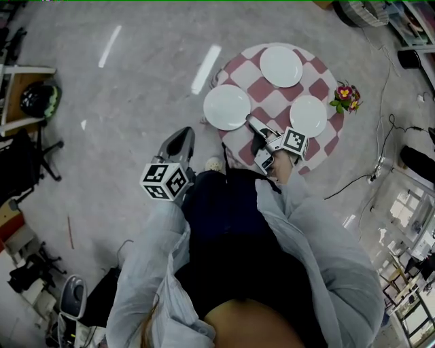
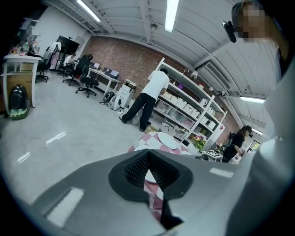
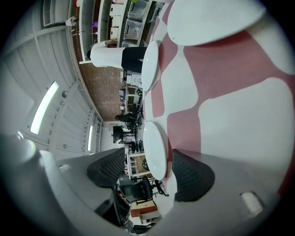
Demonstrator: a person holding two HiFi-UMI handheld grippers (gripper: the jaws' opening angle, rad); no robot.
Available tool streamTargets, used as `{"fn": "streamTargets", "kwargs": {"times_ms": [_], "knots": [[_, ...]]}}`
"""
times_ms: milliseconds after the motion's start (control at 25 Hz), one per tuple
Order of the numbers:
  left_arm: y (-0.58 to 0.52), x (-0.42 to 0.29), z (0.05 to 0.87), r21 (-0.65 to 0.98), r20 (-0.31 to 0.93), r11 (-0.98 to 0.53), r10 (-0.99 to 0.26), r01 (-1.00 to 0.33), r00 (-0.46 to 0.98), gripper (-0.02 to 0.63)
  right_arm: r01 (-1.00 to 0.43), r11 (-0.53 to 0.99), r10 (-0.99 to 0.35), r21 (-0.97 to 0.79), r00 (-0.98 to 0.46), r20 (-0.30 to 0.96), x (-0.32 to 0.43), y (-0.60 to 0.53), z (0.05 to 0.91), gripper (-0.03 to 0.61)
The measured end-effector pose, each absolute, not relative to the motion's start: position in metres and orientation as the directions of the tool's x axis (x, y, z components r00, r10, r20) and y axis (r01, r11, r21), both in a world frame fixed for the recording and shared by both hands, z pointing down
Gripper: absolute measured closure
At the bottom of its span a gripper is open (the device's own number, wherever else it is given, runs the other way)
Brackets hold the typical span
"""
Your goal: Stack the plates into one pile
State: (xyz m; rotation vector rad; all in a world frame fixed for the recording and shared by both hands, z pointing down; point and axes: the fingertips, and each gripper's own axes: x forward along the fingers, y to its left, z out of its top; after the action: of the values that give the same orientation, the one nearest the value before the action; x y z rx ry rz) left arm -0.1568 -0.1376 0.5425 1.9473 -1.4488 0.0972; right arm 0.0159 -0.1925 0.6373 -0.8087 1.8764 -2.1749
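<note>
with the left gripper [image 2: 148, 159] fingers closed, the right gripper [image 3: 150, 175] fingers gape around the nearest white plate [image 3: 154, 145] rim, untouched.

A pale grey concrete floor [image 1: 136, 102] runs through a large workshop-like room and shows long bright reflections of the ceiling lights. The ceiling is white and ribbed, with strip lights [image 2: 171, 14] along it. The far wall is red brick [image 2: 124, 55]. In front of the brick wall stand desks with black office chairs [image 2: 87, 82]. White open shelving [image 2: 184, 108] holds pale bins, and a person in a white top [image 2: 150, 97] bends towards it. A low round table with a pink-and-white chequered cloth [image 1: 319, 88] stands on the floor. Just beside the table are potted flowers [image 1: 345, 96], and thin cables [image 1: 380, 136] trail nearby.
</note>
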Motion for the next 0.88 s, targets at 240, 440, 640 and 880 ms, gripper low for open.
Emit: {"fn": "streamTargets", "kwargs": {"times_ms": [240,440,640,880], "knots": [[-0.117,-0.167,0.545,0.490,0.458,-0.073,-0.826,-0.869,0.328,0.603,-0.322,-0.209,-0.417,-0.923,-0.825,0.382,0.000,-0.201,0.644,0.315],[-0.103,-0.180,0.550,0.499,0.466,-0.032,-0.833,-0.866,0.299,0.603,-0.470,-0.251,-0.410,-0.846,-0.740,0.533,0.005,-0.197,0.665,0.476],[-0.107,-0.184,0.545,0.495,0.452,-0.045,-0.840,-0.868,0.301,0.603,-0.481,-0.278,-0.409,-0.832,-0.724,0.555,0.007,-0.196,0.668,0.546],[-0.111,-0.178,0.539,0.494,0.433,-0.078,-0.842,-0.866,0.323,0.603,-0.413,-0.226,-0.454,-0.882,-0.757,0.470,0.001,-0.195,0.649,0.561]]}}
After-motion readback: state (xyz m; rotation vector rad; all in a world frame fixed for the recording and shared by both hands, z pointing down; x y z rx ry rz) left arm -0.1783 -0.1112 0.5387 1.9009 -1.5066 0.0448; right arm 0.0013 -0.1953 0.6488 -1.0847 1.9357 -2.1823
